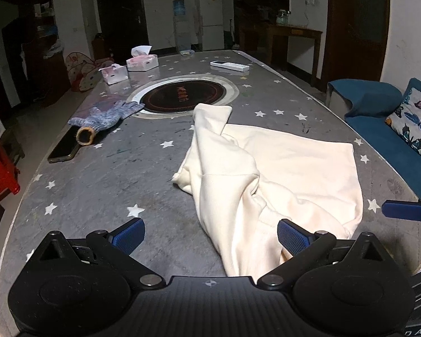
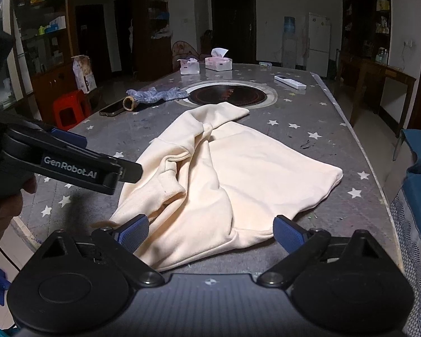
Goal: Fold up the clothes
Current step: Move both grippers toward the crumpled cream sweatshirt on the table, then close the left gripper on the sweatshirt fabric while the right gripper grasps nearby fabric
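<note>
Between my left gripper's (image 1: pixel 210 237) spread jaws lies the near edge of the cream garment (image 1: pixel 280 174), its cloth running under the right-hand pad (image 1: pixel 292 236); nothing is pinched there; my right gripper (image 2: pixel 210 234) likewise has its jaws wide apart, the crumpled hem sitting in the gap and touching the left-hand pad (image 2: pixel 133 234). Just beyond both, the garment sprawls bunched on the star-patterned table (image 1: pixel 112 185), one sleeve reaching toward the round cooktop (image 1: pixel 183 97); further left of the jaws rest a phone (image 1: pixel 64 147) and a grey glove (image 1: pixel 106 116); farthest, two tissue boxes (image 1: pixel 141 61) and a remote (image 1: pixel 229 66).
</note>
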Tool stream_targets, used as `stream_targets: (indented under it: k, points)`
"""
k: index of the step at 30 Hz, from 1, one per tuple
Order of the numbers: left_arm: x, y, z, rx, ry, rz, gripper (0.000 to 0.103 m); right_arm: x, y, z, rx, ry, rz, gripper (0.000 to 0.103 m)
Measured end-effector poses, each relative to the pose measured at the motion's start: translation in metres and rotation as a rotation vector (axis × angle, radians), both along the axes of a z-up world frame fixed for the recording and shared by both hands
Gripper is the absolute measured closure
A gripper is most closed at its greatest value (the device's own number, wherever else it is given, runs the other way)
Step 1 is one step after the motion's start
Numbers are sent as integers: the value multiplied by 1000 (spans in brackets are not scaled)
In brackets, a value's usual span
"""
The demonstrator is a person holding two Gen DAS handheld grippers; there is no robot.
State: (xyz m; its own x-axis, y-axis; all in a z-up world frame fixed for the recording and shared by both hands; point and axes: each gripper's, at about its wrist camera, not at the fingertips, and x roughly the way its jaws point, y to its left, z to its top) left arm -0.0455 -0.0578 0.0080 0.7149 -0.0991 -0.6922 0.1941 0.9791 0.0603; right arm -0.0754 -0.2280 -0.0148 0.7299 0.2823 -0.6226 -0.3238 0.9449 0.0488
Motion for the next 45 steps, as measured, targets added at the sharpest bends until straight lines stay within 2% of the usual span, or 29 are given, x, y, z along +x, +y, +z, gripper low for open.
stream_targets:
  k: [6,17,20,25,28,30,34,36,41,43,45]
  points:
    - [16,-7,-3,8,17,-27,6,14,-2,-3,10,21,1,10]
    - [43,-14,-10,9,38,-74,22,37,-6,-6,15,53,2,18]
    - [51,-17,-13,1,44,-99,31,43,-8,-6,21,59,-3,21]
    - [66,-17,-20,-23,63,-136,59,54,-12,-7,23,73,-10,28]
    - [73,-13,-24,-45,78,-148,70,63,-14,-8,26,80,-12,33]
    - [75,-11,-25,-59,84,-153,73,70,-14,-8,27,85,-14,35]
    - [75,-8,-24,-77,83,-161,70,83,-12,-8,23,89,-4,37]
    - [76,-7,-24,-81,83,-163,61,89,-11,-8,25,91,1,39]
    - [80,-6,-25,-91,83,-169,60,100,-8,-13,30,106,5,43]
    - [81,-5,-25,-95,84,-171,65,102,-8,-15,37,116,10,46]
    - [83,-4,-25,-99,84,-174,76,105,-7,-16,40,120,13,47]
